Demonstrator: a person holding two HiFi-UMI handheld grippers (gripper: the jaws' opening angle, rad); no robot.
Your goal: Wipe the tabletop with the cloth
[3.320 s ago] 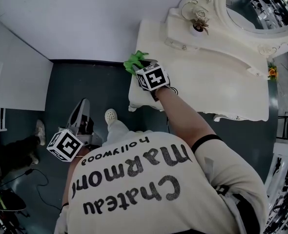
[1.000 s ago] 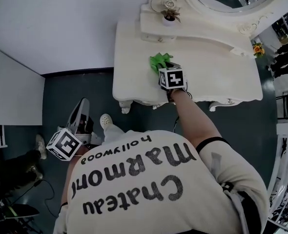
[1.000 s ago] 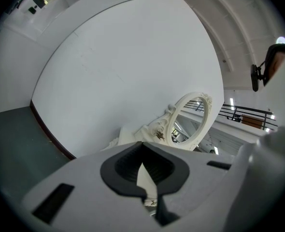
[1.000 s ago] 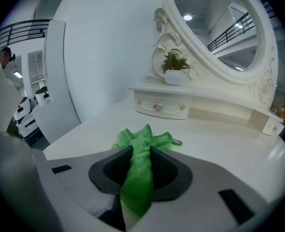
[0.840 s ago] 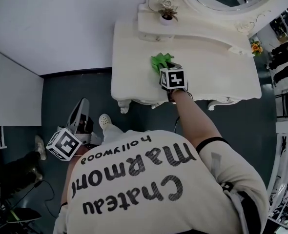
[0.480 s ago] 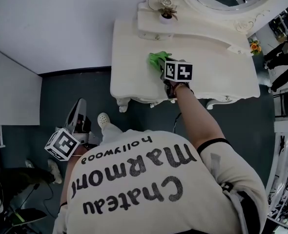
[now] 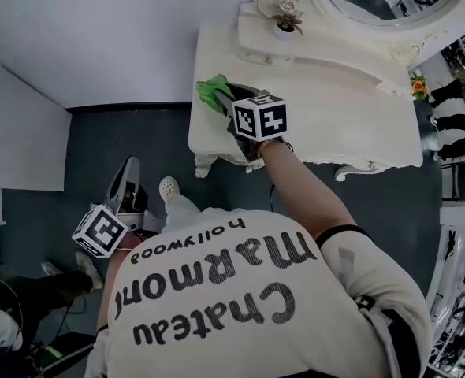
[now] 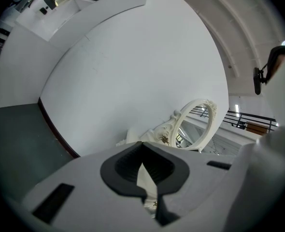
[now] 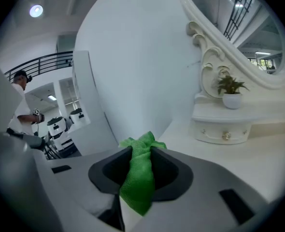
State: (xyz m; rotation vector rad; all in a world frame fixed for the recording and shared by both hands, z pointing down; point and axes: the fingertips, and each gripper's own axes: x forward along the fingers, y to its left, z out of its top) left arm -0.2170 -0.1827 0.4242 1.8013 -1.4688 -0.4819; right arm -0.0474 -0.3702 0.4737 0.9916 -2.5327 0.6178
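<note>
A bright green cloth (image 7: 214,92) lies bunched on the left part of the cream dressing table's top (image 7: 335,109). My right gripper (image 7: 231,103) is shut on that cloth, which sticks up between the jaws in the right gripper view (image 9: 138,178). The gripper's marker cube (image 7: 261,117) sits just behind it. My left gripper (image 7: 128,189) hangs low at my left side over the dark floor, far from the table. In the left gripper view its jaws are closed together with nothing between them (image 8: 147,190).
An ornate oval mirror (image 7: 374,6) and a small potted plant (image 7: 286,20) on a little drawer shelf (image 9: 229,122) stand along the table's back. A white wall (image 7: 98,30) runs behind. A person (image 9: 24,105) and equipment show at the far left.
My right gripper has dragged the green cloth leftward across the tabletop, from near the middle to the left edge. The left gripper has stayed by my side.
</note>
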